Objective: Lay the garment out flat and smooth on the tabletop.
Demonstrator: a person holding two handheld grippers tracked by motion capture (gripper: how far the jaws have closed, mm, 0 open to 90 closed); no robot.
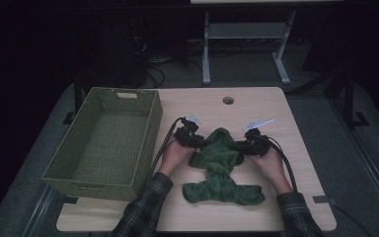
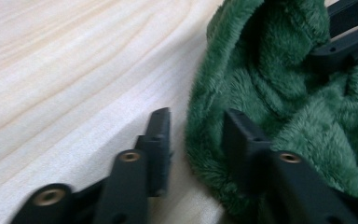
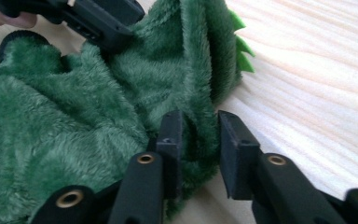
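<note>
A: What are the fingers doing?

B: In the left gripper view, the left gripper (image 2: pixel 196 133) has its two black fingers (image 2: pixel 161 135) spread on either side of the rim of a fuzzy green garment (image 2: pixel 279 93). One finger rests on bare wood just outside the fabric, the other lies against the plush. The fabric edge sits between them, but the pads do not press it.

A: And the other hand?

B: In the right gripper view, the right gripper (image 3: pixel 200 140) straddles a standing fold of the same green plush. Its fingers (image 3: pixel 171 140) are a little apart with the fold between them. One pad touches the pile; I cannot tell whether the fold is truly pinched.

A: Where is the garment beyond the fingers?

B: From the high view, it lies crumpled near the middle of the pale wooden table (image 1: pixel 256 106), directly between the two grippers. A wider part trails back toward the person, behind the fingers. Small bright green spikes show along one edge, past the right fingers.

A: Anything else nearby?

B: An empty green woven basket (image 1: pixel 150 136) stands outside the left hand (image 1: pixel 173 155), apart from the garment.

A: How far along is the work?

B: Early, I judge. Both grippers are placed at the upper edge, but no firm hold or lift is visible. Gripping, then folding or moving it, remains.
</note>
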